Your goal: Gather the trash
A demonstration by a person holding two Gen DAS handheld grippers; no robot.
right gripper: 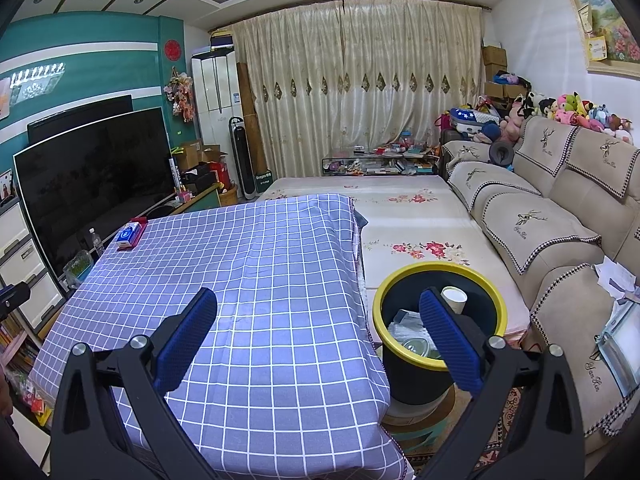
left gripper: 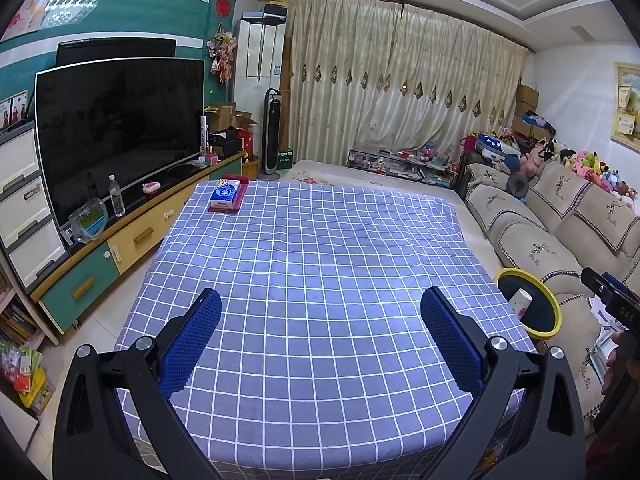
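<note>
- Blue-and-white checked cloth covering the table (left gripper: 320, 264), flat all the way across, front edge dropping off right under both cameras.
- Left gripper (left gripper: 320, 320) hovering above the near half of the cloth, blue padded fingers (left gripper: 192, 340) spread wide apart, nothing between them.
- Right gripper (right gripper: 318, 320) same deal: jaws wide apart, empty, sitting over the table's right edge with one finger above the cloth and the other in front of the bin.
- Yellow-rimmed dark trash bin (right gripper: 496, 300) on the floor just beside the table's right edge, squeezed between the table and the beige sofa (right gripper: 560, 240).
- Trash already in there: white paper cup (right gripper: 454, 298) leaning against the inner wall, plus clear plastic wrapping (right gripper: 404, 324) lower down.
- Only other thing on the cloth: tissue pack (left gripper: 225, 194) on a red tray (left gripper: 240, 200) at the far left corner, well apart from both grippers. Blue label on it, print too small to make out.
- Left of the table, narrow strip of floor, then the TV cabinet (left gripper: 132, 240) with a water bottle (left gripper: 116, 196) on top.
- Readable writing: "DAS" on the black body of the other gripper at the right edge of the left view, cursive embroidery on the sofa covers too blurry to spell out.
</note>
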